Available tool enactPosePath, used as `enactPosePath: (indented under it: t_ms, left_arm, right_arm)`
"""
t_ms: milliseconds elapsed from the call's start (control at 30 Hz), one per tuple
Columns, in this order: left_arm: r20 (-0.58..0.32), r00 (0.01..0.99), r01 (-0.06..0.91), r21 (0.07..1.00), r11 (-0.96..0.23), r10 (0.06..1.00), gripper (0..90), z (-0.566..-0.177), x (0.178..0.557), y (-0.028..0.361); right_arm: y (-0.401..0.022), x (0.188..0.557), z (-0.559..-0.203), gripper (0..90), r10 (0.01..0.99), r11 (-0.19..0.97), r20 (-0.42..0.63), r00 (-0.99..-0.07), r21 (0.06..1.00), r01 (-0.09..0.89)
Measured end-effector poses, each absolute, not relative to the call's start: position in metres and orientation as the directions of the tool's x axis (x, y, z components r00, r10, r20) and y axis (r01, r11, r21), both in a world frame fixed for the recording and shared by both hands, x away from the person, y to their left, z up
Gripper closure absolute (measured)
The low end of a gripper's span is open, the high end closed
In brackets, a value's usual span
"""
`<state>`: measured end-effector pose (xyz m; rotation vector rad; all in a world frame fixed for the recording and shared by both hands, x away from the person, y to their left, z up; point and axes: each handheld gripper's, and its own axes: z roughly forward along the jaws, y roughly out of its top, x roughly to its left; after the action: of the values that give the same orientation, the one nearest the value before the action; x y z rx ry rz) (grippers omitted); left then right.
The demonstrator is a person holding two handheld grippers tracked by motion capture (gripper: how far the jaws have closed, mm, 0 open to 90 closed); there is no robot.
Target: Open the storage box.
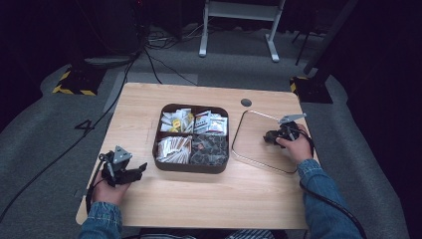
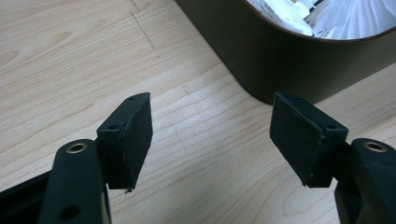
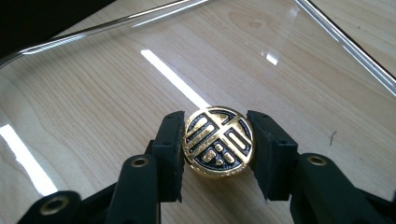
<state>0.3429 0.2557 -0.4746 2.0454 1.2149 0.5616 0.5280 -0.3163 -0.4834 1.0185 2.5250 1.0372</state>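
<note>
- Right gripper (image 3: 217, 156): clamped on gold-and-black knob (image 3: 218, 142) of clear glass lid (image 3: 93, 93).
- Compartment box (image 1: 191, 167): left of lid.
- Left gripper (image 2: 210, 135): jaws apart, empty, beside box.

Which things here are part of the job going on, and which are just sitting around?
In the job:
- right gripper, fingers shut on the gold and black round knob
- clear lid that carries the knob
- brown four-compartment box of packets

Lying about:
- left gripper, open over bare table
- cables on the floor
- white stand
</note>
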Motion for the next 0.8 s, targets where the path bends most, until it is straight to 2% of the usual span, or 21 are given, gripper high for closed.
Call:
enactPosePath:
  t_ms: [467,567,800]
  left_arm:
    - [0.018,0.469,0.588,0.739,-0.328,0.883,30.5,-0.4745,0.3428,0.2549]
    - [0.017,0.471,0.589,0.739,-0.328,0.882,30.5,-0.4741,0.3426,0.2547]
    - [0.018,0.473,0.586,0.74,-0.33,0.881,30.5,-0.4734,0.3422,0.2542]
  right_arm:
    - [-0.3163,0.5261,-0.4877,57.8,0.682,0.501,0.04,-0.73,0.702,0.507]
    - [-0.3172,0.5256,-0.487,49.7,0.693,0.47,0.055,-0.719,0.722,0.508]
    - [-0.3187,0.5222,-0.4784,44.1,0.712,0.41,0.089,-0.696,0.752,0.516]
